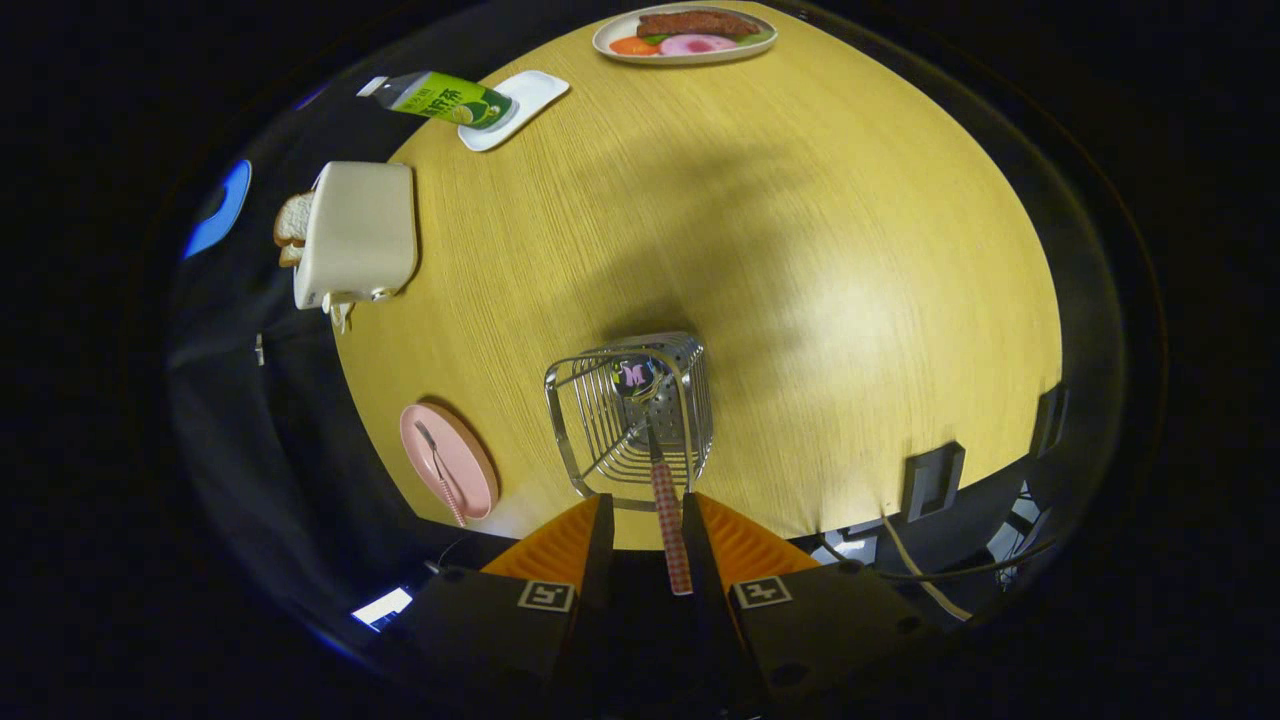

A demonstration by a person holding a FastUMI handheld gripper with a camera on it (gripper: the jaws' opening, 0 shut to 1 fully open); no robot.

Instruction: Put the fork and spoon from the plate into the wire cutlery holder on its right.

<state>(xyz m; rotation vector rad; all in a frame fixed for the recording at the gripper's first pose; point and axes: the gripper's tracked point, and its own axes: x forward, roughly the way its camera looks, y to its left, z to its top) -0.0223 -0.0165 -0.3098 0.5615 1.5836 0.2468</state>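
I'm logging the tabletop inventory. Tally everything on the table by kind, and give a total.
Cutlery: 2, a spoon hanging between the hand-held gripper's fingers into the wire holder, and one piece on the pink plate
Plates and trays: 3, pink plate, white tray, food plate
Wire cutlery holder: 1
Toaster: 1
Bottle: 1
Total: 8

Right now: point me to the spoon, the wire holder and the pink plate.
spoon (668,520): gripper view, checked handle between the jaws, bowl inside the holder.
wire cutlery holder (585,420): gripper view, left wire wall, just ahead of the jaws.
pink plate (470,465): gripper view, bare surface beside the fork.
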